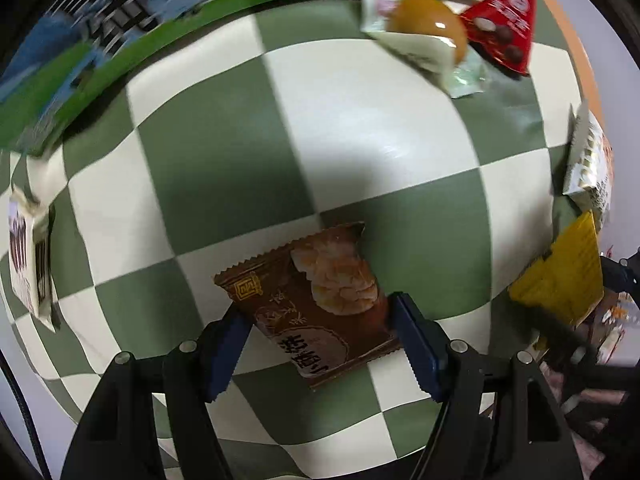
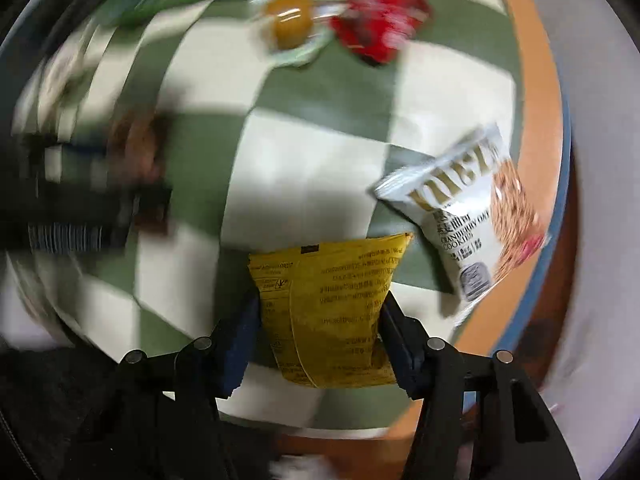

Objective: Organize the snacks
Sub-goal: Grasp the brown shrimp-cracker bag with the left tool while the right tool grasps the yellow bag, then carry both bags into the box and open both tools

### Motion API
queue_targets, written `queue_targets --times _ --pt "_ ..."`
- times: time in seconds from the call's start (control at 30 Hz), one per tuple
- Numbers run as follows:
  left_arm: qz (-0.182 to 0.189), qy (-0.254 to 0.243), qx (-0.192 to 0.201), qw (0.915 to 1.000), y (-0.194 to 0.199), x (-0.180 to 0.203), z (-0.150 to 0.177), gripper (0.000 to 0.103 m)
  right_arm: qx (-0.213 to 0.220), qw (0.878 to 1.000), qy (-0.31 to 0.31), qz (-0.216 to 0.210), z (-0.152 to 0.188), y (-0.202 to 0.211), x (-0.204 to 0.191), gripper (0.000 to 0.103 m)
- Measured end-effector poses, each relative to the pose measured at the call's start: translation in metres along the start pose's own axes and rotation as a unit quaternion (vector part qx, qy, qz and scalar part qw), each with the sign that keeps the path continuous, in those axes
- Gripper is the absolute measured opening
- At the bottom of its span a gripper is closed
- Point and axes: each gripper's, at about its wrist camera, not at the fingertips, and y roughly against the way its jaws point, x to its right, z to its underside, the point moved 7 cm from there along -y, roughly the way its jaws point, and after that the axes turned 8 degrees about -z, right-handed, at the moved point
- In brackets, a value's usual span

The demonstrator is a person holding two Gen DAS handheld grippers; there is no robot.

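A brown snack packet [image 1: 320,300] printed with a pastry lies on the green-and-white checked cloth [image 1: 360,120]. My left gripper [image 1: 316,308] points down over it, and both blue pads touch its sides. In the right wrist view a yellow packet [image 2: 332,312] sits between the fingers of my right gripper [image 2: 320,300], pinched in at the sides by the pads. The same yellow packet [image 1: 560,276] shows at the right edge of the left wrist view. The brown packet [image 2: 136,152] appears only as a blur at the left of the right wrist view.
A white cranberry cookie packet [image 2: 472,216] lies just right of the yellow one, near the orange table edge [image 2: 536,120]. An orange jelly cup [image 1: 424,24] and a red triangular packet [image 1: 504,24] lie at the far side. A green box [image 1: 120,52] borders the cloth, with a white packet [image 1: 28,256] at the left.
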Motion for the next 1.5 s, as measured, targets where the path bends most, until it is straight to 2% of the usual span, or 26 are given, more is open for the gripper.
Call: queue_targets --times 0.1,0.2,0.23,0.27,0.33,0.4,0.43,0.5,0.57,0.6,0.67,0.73,0.87,0.93,1.0,1.13,1.27,1.37,1.5 --pt "0.022 0.014 -0.011 0.9996 -0.002 -0.003 -0.008 0.07 0.031 0.989 -0.118 -0.082 -0.015 0.01 0.017 0.059" --pt "0.037 0.031 -0.016 0.9987 -0.004 -0.004 -0.007 0.071 0.053 0.974 -0.181 -0.128 -0.029 0.014 0.026 0.06" --pt "0.041 0.036 -0.018 0.9984 -0.005 -0.006 -0.006 0.071 0.05 0.973 -0.186 -0.128 -0.031 0.014 0.027 0.064" --pt "0.046 0.044 -0.022 0.9977 -0.006 -0.006 -0.005 0.071 0.046 0.974 -0.185 -0.126 -0.032 0.013 0.027 0.073" --pt "0.06 0.062 -0.021 0.9961 -0.006 -0.01 0.003 0.071 0.045 0.975 -0.178 -0.124 -0.032 0.016 0.024 0.081" --pt "0.07 0.075 -0.014 0.9946 -0.003 -0.018 0.007 0.07 0.042 0.979 -0.163 -0.114 -0.027 0.014 0.018 0.082" --pt "0.069 0.073 -0.01 0.9949 -0.002 -0.018 0.008 0.064 0.041 0.981 -0.157 -0.105 -0.024 0.015 0.017 0.082" --pt "0.055 0.053 0.008 0.9971 0.004 -0.014 0.004 0.055 0.042 0.984 -0.147 -0.092 -0.018 0.014 0.015 0.082" --pt "0.042 0.03 0.021 0.9984 0.011 -0.008 0.001 0.055 0.043 0.985 -0.147 -0.083 -0.016 0.013 0.016 0.082" --pt "0.039 0.019 0.03 0.9986 0.014 -0.002 -0.002 0.055 0.046 0.984 -0.151 -0.083 -0.016 0.012 0.021 0.081" --pt "0.047 0.016 0.028 0.9984 0.015 0.002 -0.003 0.056 0.057 0.983 -0.154 -0.082 -0.014 0.012 0.024 0.057" --pt "0.072 0.039 0.008 0.9966 0.008 0.003 0.004 0.06 0.067 0.983 -0.155 -0.077 -0.016 0.013 0.024 0.055" --pt "0.116 0.093 -0.009 0.9888 0.003 -0.004 0.011 0.06 0.069 0.985 -0.145 -0.064 -0.018 0.01 0.024 0.054" --pt "0.113 0.101 -0.008 0.9885 0.004 -0.004 0.014 0.054 0.069 0.985 -0.145 -0.061 -0.018 0.008 0.024 0.054" --pt "0.1 0.093 0.001 0.9906 0.006 -0.007 0.016 0.053 0.07 0.986 -0.142 -0.059 -0.018 0.008 0.024 0.053" --pt "0.079 0.08 0.022 0.9934 0.037 -0.012 -0.013 0.052 0.082 0.985 -0.134 -0.063 -0.025 0.009 0.014 0.051" --pt "0.087 0.08 0.049 0.9918 0.076 -0.005 -0.029 0.052 0.103 0.982 -0.128 -0.089 -0.034 0.031 0.004 0.05" --pt "0.108 0.084 0.078 0.9874 0.117 -0.007 -0.04 0.052 0.129 0.978 -0.12 -0.112 -0.047 0.06 -0.006 0.05" --pt "0.144 0.095 0.127 0.9768 0.19 -0.026 -0.076 0.052 0.182 0.968 -0.096 -0.14 -0.077 0.12 -0.02 0.05"
